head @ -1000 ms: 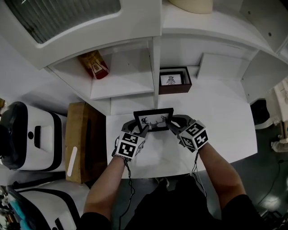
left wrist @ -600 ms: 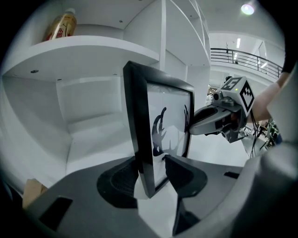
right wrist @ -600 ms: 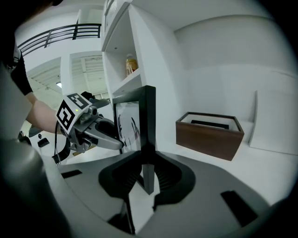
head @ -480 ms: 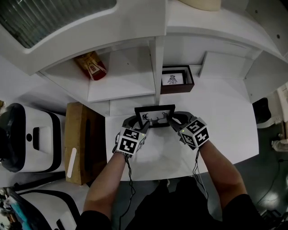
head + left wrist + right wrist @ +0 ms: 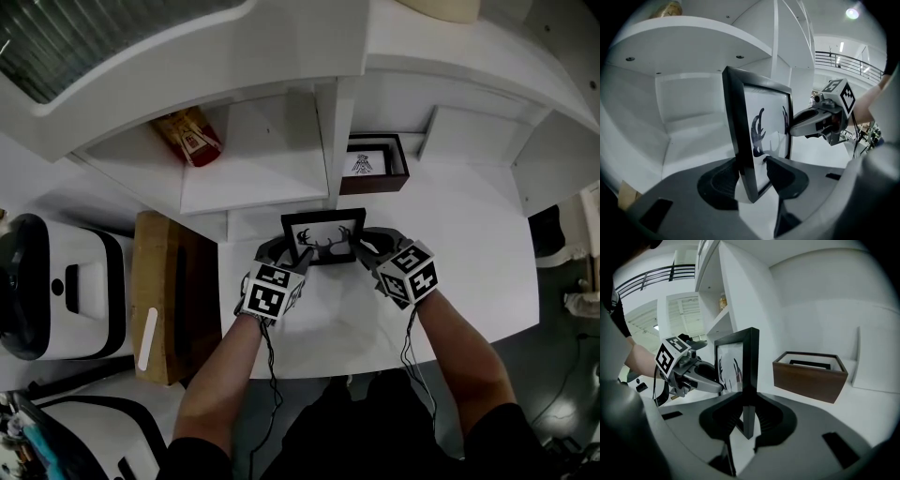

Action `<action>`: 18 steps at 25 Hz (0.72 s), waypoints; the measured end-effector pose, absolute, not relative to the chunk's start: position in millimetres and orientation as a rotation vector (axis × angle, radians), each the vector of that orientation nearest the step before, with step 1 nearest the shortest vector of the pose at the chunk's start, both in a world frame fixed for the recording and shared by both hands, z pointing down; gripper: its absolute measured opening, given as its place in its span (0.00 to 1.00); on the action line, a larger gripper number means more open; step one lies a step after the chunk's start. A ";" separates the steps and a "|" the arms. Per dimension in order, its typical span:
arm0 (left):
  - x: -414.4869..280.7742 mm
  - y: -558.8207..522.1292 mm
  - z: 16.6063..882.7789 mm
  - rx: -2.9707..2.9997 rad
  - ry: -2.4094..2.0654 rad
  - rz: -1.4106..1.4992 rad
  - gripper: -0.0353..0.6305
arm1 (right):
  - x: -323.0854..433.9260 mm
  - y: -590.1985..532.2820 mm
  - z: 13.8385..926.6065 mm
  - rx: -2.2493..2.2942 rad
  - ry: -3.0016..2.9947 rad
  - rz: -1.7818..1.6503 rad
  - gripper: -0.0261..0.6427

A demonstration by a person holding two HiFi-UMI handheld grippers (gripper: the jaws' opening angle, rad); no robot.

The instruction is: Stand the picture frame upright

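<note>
Left gripper pinches the picture frame on its nine o'clock edge in the head view, and the right gripper clamps the three o'clock edge. The black frame, with its antler print facing the person, sits over the white desk, close in front of the shelf unit's divider. A dark wooden box frame lies at one o'clock from it, and a red packet sits on a shelf at ten o'clock.

In the left gripper view, the jaws are closed on the frame's near lower corner, one pad behind it and one on the glass side. The frame stands upright, and the right gripper meets its far edge at two o'clock.

In the right gripper view, both pads press the frame's near edge. The wooden box frame rests on the desk at three o'clock, apart from it.
</note>
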State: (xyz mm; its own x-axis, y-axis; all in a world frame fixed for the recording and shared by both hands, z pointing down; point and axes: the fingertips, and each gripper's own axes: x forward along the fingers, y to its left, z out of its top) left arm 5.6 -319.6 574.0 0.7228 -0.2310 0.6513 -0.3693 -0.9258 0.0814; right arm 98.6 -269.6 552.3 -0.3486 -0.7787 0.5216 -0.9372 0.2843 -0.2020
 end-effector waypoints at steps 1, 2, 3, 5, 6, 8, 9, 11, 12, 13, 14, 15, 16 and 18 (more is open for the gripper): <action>5.8 -320.0 574.1 2.719 -0.480 0.987 0.33 | 99.1 -270.3 552.4 1.561 -2.239 0.696 0.15; 6.0 -320.2 574.3 2.717 -0.479 0.987 0.34 | 99.4 -270.7 552.3 1.563 -2.240 0.699 0.15; 6.1 -320.3 574.5 2.717 -0.477 0.986 0.34 | 99.6 -271.0 552.3 1.564 -2.242 0.702 0.15; 6.4 -320.3 574.6 2.719 -0.471 0.984 0.34 | 99.7 -270.9 552.4 1.564 -2.246 0.704 0.15; 6.5 -320.2 574.4 2.721 -0.468 0.984 0.34 | 99.7 -270.8 552.5 1.563 -2.247 0.704 0.15; 6.7 -320.5 574.1 2.723 -0.468 0.981 0.34 | 99.7 -270.9 552.7 1.561 -2.247 0.703 0.15; 6.8 -320.9 574.1 2.723 -0.469 0.980 0.34 | 99.7 -271.3 552.6 1.561 -2.247 0.702 0.15; 7.0 -322.1 574.3 2.722 -0.472 0.978 0.34 | 99.9 -272.3 552.3 1.562 -2.248 0.699 0.15; 7.1 -322.8 574.2 2.722 -0.472 0.977 0.34 | 99.9 -272.8 552.1 1.563 -2.248 0.699 0.15; 7.3 -323.5 574.1 2.723 -0.473 0.975 0.34 | 99.9 -273.4 551.9 1.564 -2.250 0.699 0.15; 7.5 -324.2 574.0 2.724 -0.474 0.973 0.34 | 100.0 -274.0 551.8 1.565 -2.251 0.698 0.15; 7.7 -324.9 573.9 2.724 -0.476 0.971 0.33 | 100.2 -274.6 551.8 1.567 -2.252 0.697 0.15; 7.9 -325.4 574.0 2.724 -0.477 0.968 0.34 | 100.5 -275.1 551.8 1.568 -2.252 0.697 0.15; 8.1 -325.9 574.0 2.723 -0.479 0.963 0.33 | 100.9 -275.6 551.9 1.570 -2.254 0.699 0.15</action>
